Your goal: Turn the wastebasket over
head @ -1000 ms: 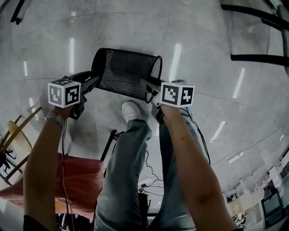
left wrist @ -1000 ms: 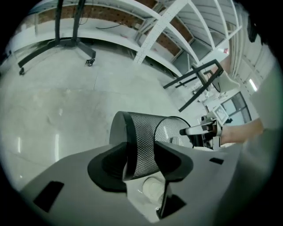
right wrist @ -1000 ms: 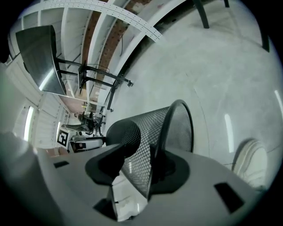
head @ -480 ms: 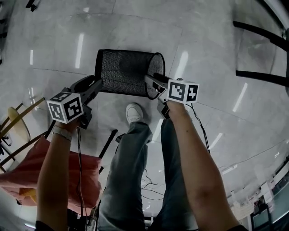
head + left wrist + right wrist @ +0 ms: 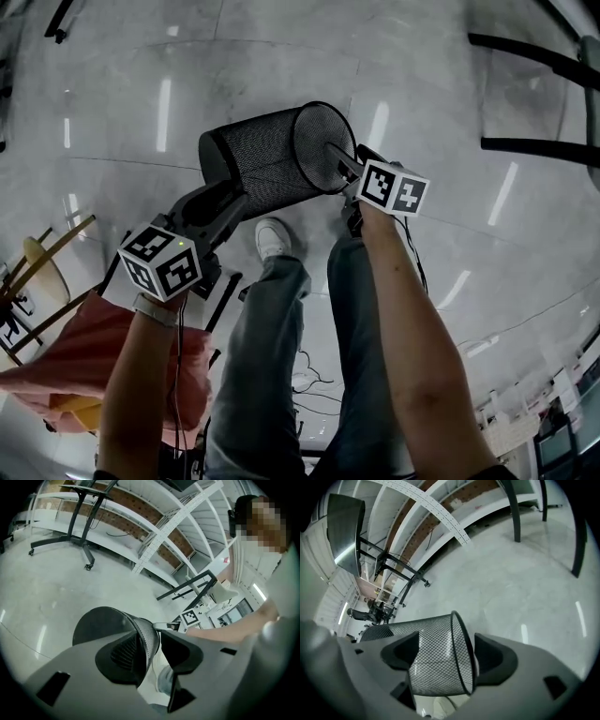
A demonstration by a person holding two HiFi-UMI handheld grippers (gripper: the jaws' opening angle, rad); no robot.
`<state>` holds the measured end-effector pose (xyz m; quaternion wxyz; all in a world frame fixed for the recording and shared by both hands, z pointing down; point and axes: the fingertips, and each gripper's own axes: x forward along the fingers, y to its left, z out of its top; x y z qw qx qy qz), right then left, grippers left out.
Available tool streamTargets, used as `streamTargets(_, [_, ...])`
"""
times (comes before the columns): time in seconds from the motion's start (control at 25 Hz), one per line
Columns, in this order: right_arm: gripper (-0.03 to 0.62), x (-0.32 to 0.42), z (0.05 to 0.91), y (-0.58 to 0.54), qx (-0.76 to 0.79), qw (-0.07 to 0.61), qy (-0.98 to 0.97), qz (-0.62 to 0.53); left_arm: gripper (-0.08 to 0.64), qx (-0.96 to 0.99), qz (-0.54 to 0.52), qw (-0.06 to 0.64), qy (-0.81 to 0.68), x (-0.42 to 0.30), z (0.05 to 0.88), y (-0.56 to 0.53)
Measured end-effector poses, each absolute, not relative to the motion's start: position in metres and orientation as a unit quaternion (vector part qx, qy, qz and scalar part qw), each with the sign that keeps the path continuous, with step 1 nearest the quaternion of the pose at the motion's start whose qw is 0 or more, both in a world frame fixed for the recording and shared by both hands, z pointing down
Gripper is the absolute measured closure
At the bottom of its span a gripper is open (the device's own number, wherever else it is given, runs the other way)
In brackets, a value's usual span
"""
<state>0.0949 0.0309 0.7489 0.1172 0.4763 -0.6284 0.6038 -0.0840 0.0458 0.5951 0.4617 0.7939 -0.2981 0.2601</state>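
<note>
The black mesh wastebasket (image 5: pixel 272 159) hangs tilted on its side above the floor, solid bottom to the left and open mouth to the right. My left gripper (image 5: pixel 230 202) is shut on the mesh wall by the bottom; its jaws have just been closing on it. In the left gripper view the wall (image 5: pixel 146 637) runs between the two pads of the left gripper (image 5: pixel 152 644). My right gripper (image 5: pixel 339 159) is at the rim. Its jaws have just been opening and stand wide, with the rim (image 5: pixel 461 653) between the right gripper's (image 5: pixel 447 656) pads and a gap on the right side.
The person's legs and a white shoe (image 5: pixel 272 234) are directly below the basket. A red-orange cloth (image 5: pixel 56 375) and a wooden chair (image 5: pixel 37 267) sit lower left. Cables (image 5: pixel 309 366) lie on the glossy grey floor. Black frame legs (image 5: pixel 534 145) stand at upper right.
The left gripper has come up towards the camera with the basket's bottom end, tilting the basket. The right gripper has shifted right and its jaws have spread off the rim.
</note>
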Motion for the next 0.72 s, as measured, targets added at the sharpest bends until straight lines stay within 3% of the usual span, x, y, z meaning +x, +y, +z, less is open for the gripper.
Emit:
streamTargets(0.2, [0.236,0.121,0.743,0.035,0.506,0.142,-0.628,0.575,0.457,0.800,0.227,0.472,-0.293,-0.049,0.593,0.036])
streamTargets(0.48, [0.281,0.099,0.702,0.019,0.420,0.031,-0.682,0.598,0.489,0.795,0.170,0.510,-0.282,-0.019,0.596,0.013])
streamTargets(0.72, [0.327,0.103,0.709,0.026,0.418,0.057,-0.671,0.610,0.489,0.799,0.161,0.523,-0.248,0.013,0.601,0.011])
